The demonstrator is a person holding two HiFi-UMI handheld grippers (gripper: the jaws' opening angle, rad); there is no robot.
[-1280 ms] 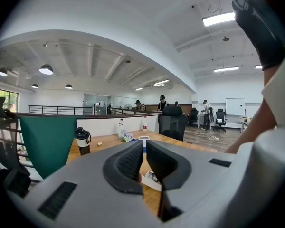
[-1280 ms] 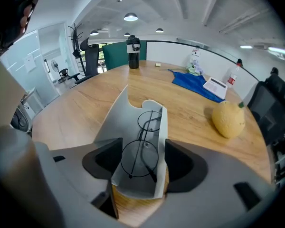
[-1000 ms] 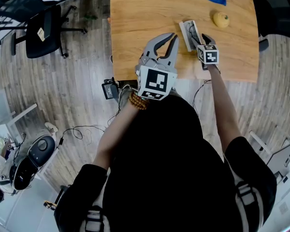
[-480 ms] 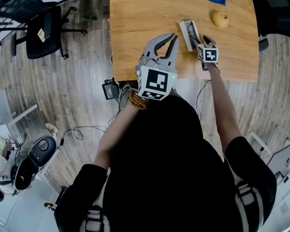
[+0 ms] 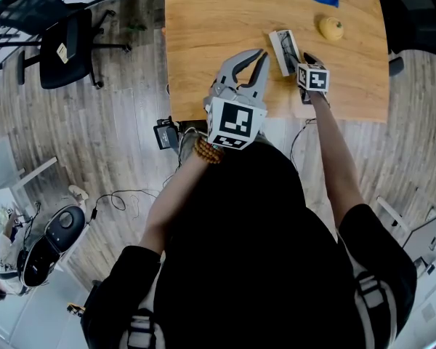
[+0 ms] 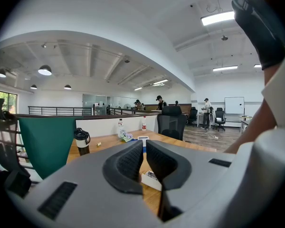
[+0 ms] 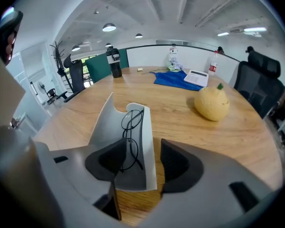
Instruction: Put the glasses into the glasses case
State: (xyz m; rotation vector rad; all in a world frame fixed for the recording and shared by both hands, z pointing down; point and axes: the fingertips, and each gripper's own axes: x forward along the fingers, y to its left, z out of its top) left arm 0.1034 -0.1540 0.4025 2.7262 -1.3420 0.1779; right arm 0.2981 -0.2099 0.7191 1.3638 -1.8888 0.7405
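Note:
A white glasses case lies open on the wooden table, its lid tipped up to the left. Thin black round-lens glasses lie inside it. My right gripper points down at the case's near end. Its jaws have just been closing and stand open: the left pad is over the case's inside by the near lens, the right pad outside the right wall with a gap. From the head view the case is just beyond the right gripper. My left gripper hovers over the table's near edge, shut and holding nothing.
A yellow fruit sits right of the case. A blue cloth with a white device lies at the far side, a dark tumbler and bottles beyond. An office chair stands on the floor to the left.
My right gripper has shifted slightly toward the case and rolled a little, its marker cube now turned. The left gripper has stayed where it was.

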